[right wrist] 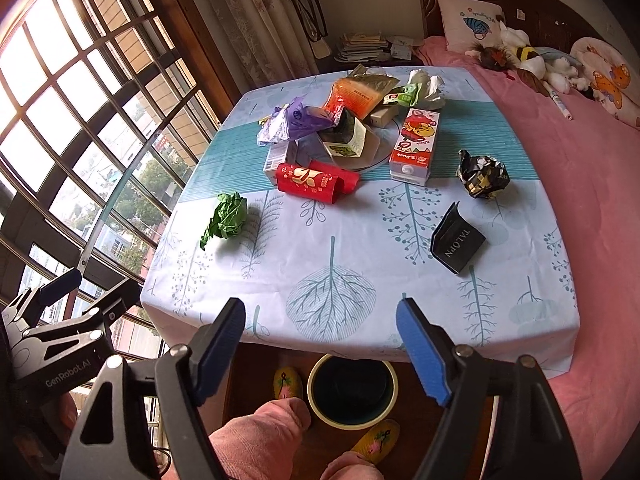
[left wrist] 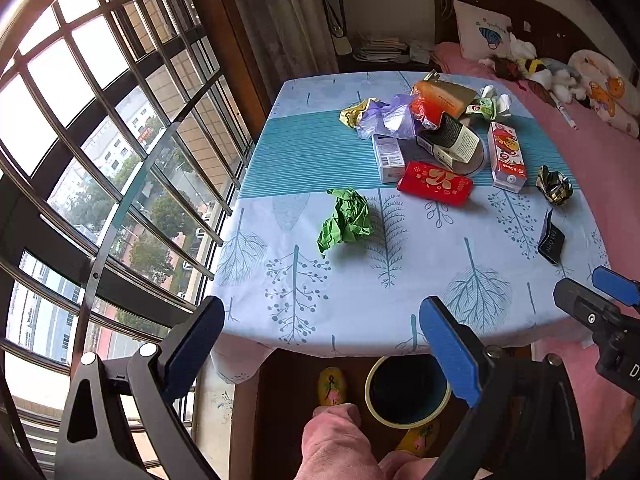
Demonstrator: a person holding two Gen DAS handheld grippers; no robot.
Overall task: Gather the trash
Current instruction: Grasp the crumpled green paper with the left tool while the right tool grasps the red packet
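Trash lies on a table (left wrist: 352, 292) under a blue leaf-print cloth. Nearest are a crumpled green paper (left wrist: 347, 220) (right wrist: 228, 216) and a black folded card (left wrist: 551, 240) (right wrist: 458, 240). Farther back lie a red packet (right wrist: 316, 180), a milk carton (right wrist: 414, 144), a black-and-gold crumpled wrapper (right wrist: 484, 176) and a pile with a purple bag (right wrist: 296, 120). A round bin (left wrist: 400, 424) (right wrist: 348, 424) stands on the floor under the near table edge. My left gripper (left wrist: 323, 302) and right gripper (right wrist: 321, 304) both hang open and empty above that edge.
A barred window (left wrist: 100, 160) fills the left side. A pink bed (right wrist: 580, 160) with soft toys and a pillow adjoins the table on the right. A person's knees (right wrist: 260, 440) and yellow slippers (right wrist: 376, 440) are beside the bin.
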